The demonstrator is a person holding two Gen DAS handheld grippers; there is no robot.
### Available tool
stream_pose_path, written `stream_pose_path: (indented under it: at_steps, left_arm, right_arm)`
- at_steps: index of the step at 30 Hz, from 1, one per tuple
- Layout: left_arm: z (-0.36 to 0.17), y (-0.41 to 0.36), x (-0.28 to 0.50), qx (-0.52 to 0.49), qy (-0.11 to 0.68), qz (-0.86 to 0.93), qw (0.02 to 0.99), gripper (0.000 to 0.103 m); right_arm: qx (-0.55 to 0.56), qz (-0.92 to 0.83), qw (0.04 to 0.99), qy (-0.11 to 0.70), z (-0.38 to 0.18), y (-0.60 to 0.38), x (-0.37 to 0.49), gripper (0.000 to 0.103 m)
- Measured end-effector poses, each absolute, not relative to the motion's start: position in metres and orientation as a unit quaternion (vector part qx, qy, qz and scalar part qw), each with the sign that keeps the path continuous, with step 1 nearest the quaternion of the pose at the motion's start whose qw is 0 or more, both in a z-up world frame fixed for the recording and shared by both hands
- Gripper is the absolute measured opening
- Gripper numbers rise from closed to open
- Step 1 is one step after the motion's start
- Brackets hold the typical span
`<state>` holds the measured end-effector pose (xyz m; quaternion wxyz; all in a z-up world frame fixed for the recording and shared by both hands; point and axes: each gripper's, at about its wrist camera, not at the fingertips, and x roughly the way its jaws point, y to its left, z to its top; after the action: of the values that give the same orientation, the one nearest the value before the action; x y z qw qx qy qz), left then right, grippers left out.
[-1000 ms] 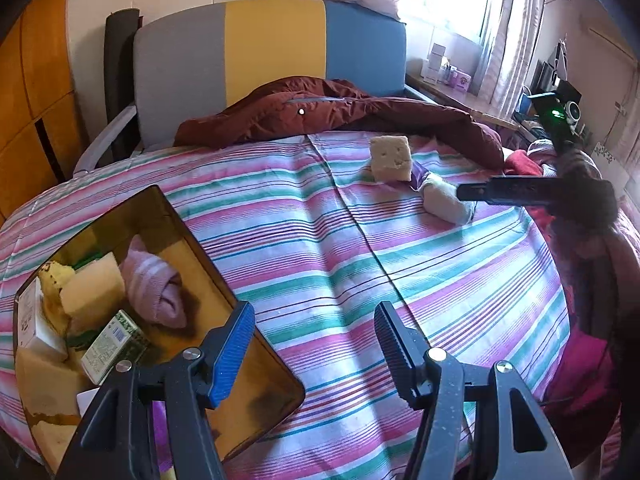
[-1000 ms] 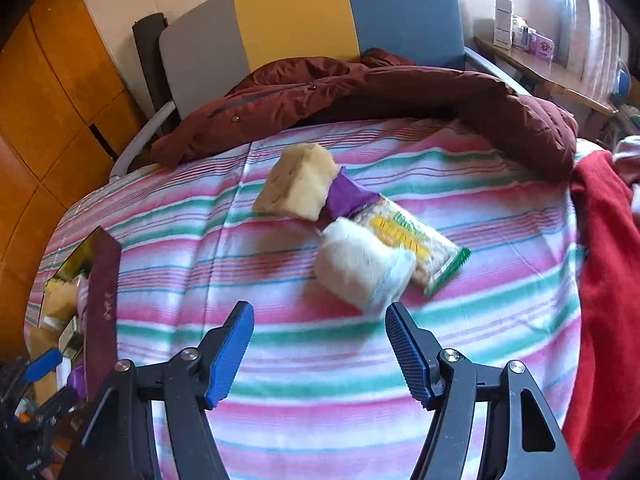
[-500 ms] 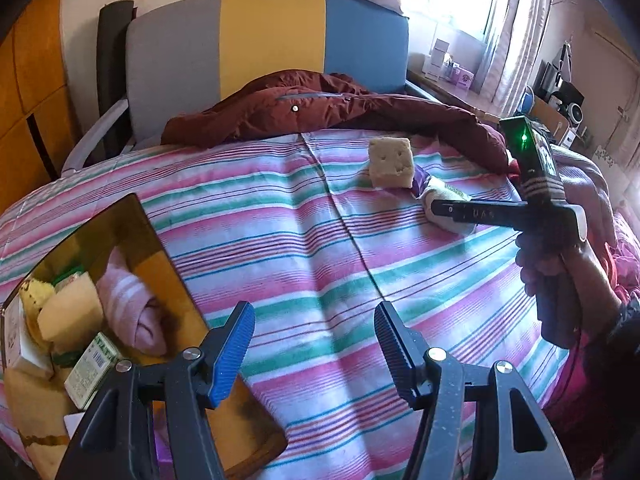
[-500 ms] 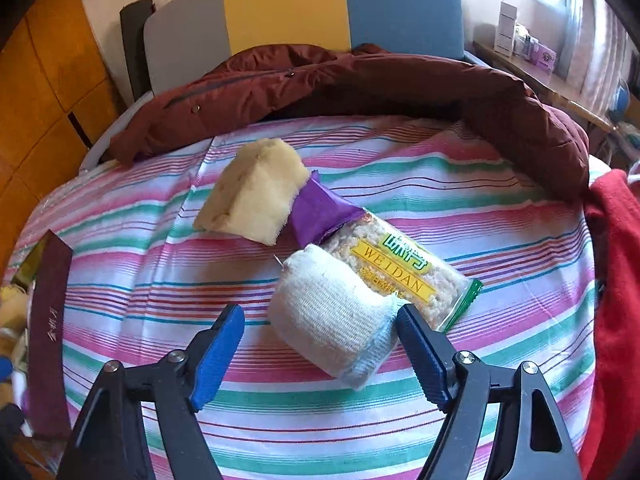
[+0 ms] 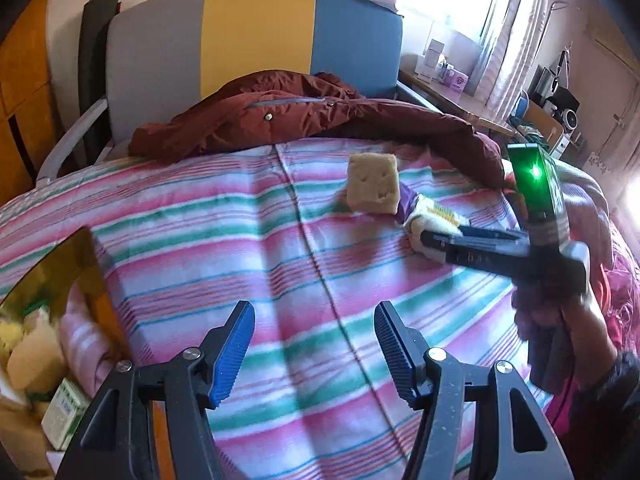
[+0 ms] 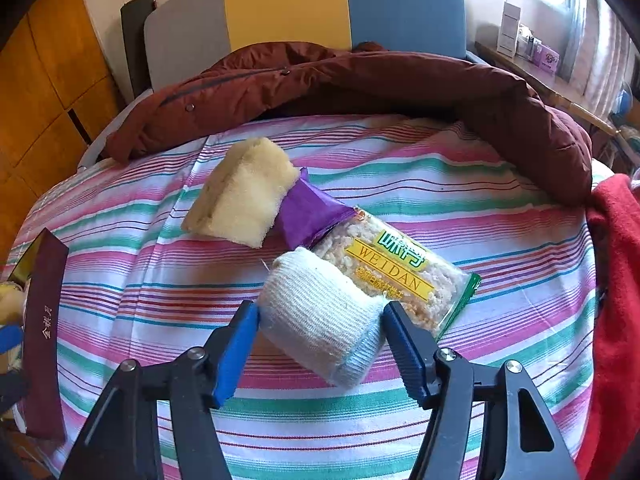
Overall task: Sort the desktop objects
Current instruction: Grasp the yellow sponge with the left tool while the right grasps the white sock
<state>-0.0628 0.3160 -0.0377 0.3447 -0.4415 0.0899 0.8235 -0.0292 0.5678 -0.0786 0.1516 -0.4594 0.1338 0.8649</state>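
A white rolled sock lies on the striped bedcover, against a clear rice-snack packet. My right gripper straddles the sock; its jaws are closing and both blue pads touch the sock's sides. Behind lie a purple packet and a yellow sponge. In the left wrist view the sponge and the right gripper sit at far right. My left gripper hangs open over bare cover, nothing between its fingers. The gold-lined box at left holds a pink sock and other items.
A maroon jacket is heaped along the far edge before a grey, yellow and blue headboard. A red cloth lies at the right edge. The box's dark red wall stands at the left. A hand grips the right tool.
The right gripper came down and forward over the white sock, widened, then closed onto its sides. The left gripper moved away from the box, which slid toward the frame's left edge.
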Motion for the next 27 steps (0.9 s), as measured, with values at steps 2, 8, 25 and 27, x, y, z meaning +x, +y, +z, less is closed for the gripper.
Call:
stream_pose_path:
  at_steps: [2,8,25,27]
  left_arm:
    - [-0.036,0.326,-0.067,-0.441,0.089,0.822,0.350,0.062]
    - [-0.036,0.365,-0.083,-0.436,0.105,0.816,0.365,0.062]
    - [-0.071,0.453,-0.143,-0.460,0.109,0.784,0.402,0.064]
    - [-0.073,0.456,-0.147,-0.458,0.102,0.783,0.408,0.066]
  right_arm:
    - [-0.461,0.864,0.151,0.132,-0.078,0.568,-0.030,0.066]
    - [-0.465,0.863,0.146,0.130,-0.079,0.567,-0.029,0.062]
    - [-0.466,0.861,0.147,0.139,-0.079,0.570,-0.030,0.063]
    - [-0.466,0.862,0.147,0.137,-0.078,0.570,-0.030,0.064]
